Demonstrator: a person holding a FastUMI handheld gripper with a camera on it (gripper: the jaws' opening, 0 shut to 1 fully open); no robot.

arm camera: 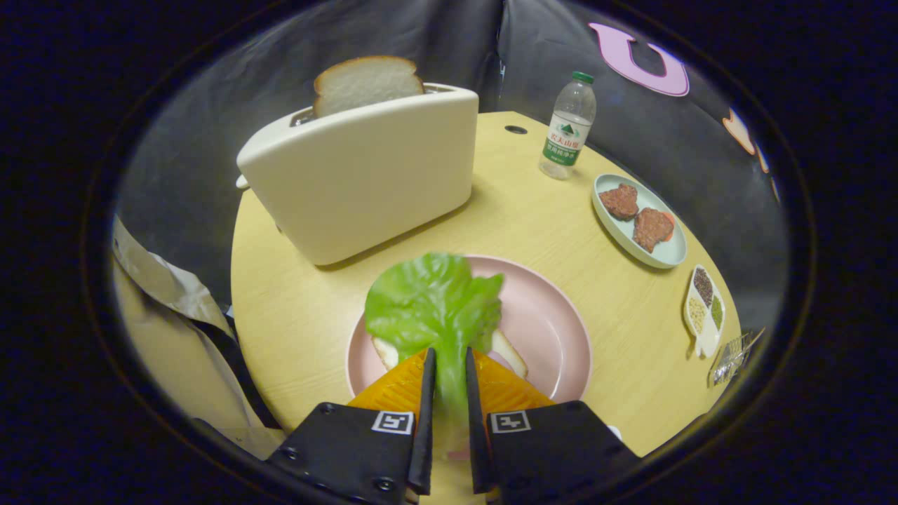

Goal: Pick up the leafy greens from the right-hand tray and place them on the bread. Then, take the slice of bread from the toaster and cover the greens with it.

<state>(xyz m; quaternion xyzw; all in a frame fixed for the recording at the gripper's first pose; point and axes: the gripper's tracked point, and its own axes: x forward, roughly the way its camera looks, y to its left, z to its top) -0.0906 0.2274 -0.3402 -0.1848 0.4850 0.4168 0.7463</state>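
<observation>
Claw (450, 361): seen from behind, along its two fingers, which are pointed forward and slightly down toward the worktop.
Fingers (428, 393): held nearly parallel, drawn close together, with only a narrow gap left between them.
Grip: the stem of the leafy greens (435, 301) is pinched between the two fingers, pressed on from both sides; the leaf is spread out just ahead of the fingertips.
Finger mounts: two blocks are seen at the base, one per finger, each marked with a square tag.
Height: the claw is held above the worktop, not touching it.
</observation>
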